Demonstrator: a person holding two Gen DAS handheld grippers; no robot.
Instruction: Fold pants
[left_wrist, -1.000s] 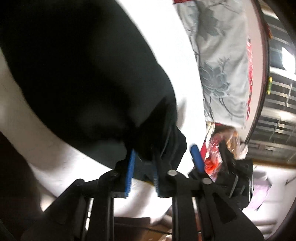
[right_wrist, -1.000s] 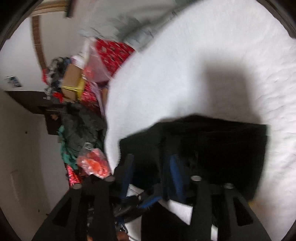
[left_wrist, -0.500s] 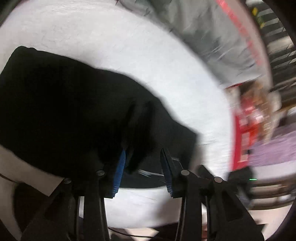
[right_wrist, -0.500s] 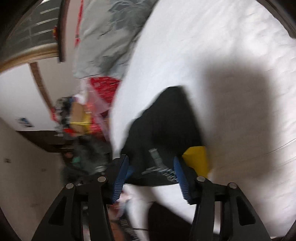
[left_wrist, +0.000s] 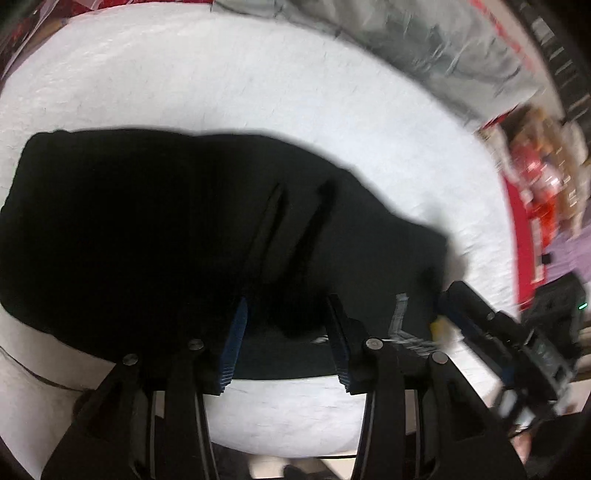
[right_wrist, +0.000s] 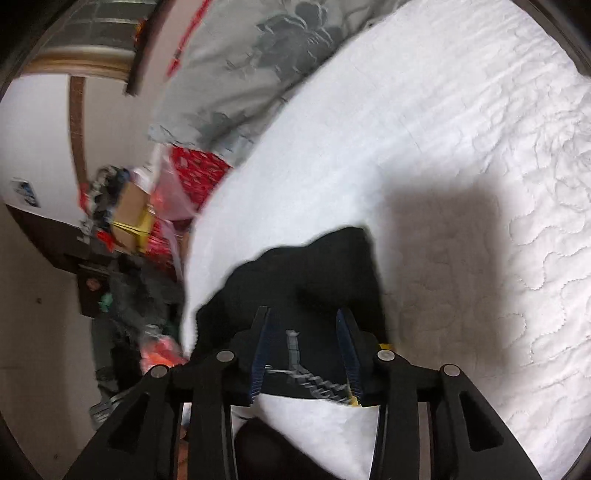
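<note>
While the pants (left_wrist: 155, 236) lie as a dark folded slab on the white quilt (left_wrist: 280, 96), both grippers hang over their near edge with nothing pinched. In the left wrist view the left gripper (left_wrist: 284, 343) points steeply down, its jaws parted and just lately widening, the blue pads standing apart above the hem, cloth below them but not pressed. The slab's long axis runs from about 9 o'clock to 3 o'clock across that view, its bulk off toward 10 o'clock from the jaws. The right gripper (right_wrist: 304, 354) comes in lower and flatter at the other end; its jaws have been narrowing yet are apart, straddling the edge that carries a printed strip (right_wrist: 295, 343) and a yellow tag (right_wrist: 384, 347) (the tag sits just beside the right-hand pad). From these jaws the pants stretch away toward 12 o'clock. I judge the next fold turns on this near edge, and each hand is equally close to its own end. A grey floral pillow (right_wrist: 236, 70) lies well apart beyond.
</note>
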